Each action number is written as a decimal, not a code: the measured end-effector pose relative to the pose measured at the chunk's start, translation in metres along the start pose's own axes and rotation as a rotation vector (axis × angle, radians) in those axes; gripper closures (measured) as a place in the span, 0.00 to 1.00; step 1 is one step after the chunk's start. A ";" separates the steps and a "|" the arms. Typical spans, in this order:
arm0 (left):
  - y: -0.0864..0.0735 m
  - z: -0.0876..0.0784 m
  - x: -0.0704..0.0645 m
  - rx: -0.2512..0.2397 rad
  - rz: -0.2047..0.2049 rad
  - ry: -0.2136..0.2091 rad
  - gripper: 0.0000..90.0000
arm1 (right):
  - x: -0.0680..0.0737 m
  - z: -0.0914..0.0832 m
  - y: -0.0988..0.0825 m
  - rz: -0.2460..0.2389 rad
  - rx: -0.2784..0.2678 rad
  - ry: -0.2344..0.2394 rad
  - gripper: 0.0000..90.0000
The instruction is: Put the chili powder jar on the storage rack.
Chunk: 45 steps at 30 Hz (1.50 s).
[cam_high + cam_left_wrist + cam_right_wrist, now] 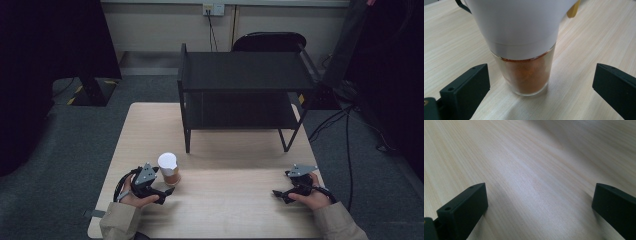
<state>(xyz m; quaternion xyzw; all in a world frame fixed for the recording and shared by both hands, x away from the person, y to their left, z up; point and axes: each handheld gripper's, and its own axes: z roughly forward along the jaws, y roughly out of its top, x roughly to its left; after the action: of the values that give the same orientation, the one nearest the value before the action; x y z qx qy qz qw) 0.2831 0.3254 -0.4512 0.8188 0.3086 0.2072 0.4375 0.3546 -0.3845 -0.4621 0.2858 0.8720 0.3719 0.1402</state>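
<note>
Standing upright on the table [240, 200], the jar [525, 72] sits dead ahead of the left gripper [541, 92], between its spread jaws, untouched. Right gripper [539, 212], also spread, rests well apart; left is nearer.

Pale wood table [235, 200] at lower centre, black two-tier shelf [245, 95] on its far edge; black chair [269, 41] behind; grey carpet [75, 140] l. & r.; wall socket [213, 9] top centre; dim room.

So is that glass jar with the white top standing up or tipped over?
Standing up. The jar rests flat on its base on the table, white top above, orange powder settled at the bottom.
</note>
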 end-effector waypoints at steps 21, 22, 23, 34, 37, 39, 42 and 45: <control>-0.002 -0.002 -0.004 -0.014 -0.032 0.030 0.00 | 0.000 0.000 0.000 0.002 0.000 -0.002 0.00; -0.002 -0.002 -0.004 -0.014 -0.032 0.030 0.00 | 0.000 0.000 0.000 0.002 0.000 -0.002 0.00; -0.002 -0.001 -0.005 -0.019 -0.039 0.034 0.00 | 0.000 0.000 0.000 0.002 0.000 -0.002 0.00; 0.004 0.012 -0.009 -0.033 -0.083 0.063 0.00 | 0.000 0.001 0.000 0.005 -0.002 -0.003 0.00; 0.007 0.017 -0.009 -0.026 -0.083 0.066 0.00 | 0.000 0.001 0.000 0.004 -0.003 -0.003 0.00; 0.008 0.020 -0.008 -0.022 -0.093 0.064 0.01 | 0.000 0.001 0.000 0.004 -0.003 -0.003 0.00; 0.006 0.023 -0.007 -0.033 -0.104 0.066 0.02 | 0.000 0.001 0.000 0.003 -0.003 -0.002 0.00; 0.005 0.024 -0.007 -0.051 -0.110 0.075 0.05 | 0.000 0.001 0.000 0.004 -0.003 -0.002 0.00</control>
<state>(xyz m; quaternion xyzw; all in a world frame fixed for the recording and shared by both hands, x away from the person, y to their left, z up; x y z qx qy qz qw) 0.2945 0.3048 -0.4600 0.7810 0.3639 0.2214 0.4568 0.3554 -0.3836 -0.4627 0.2876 0.8708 0.3731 0.1408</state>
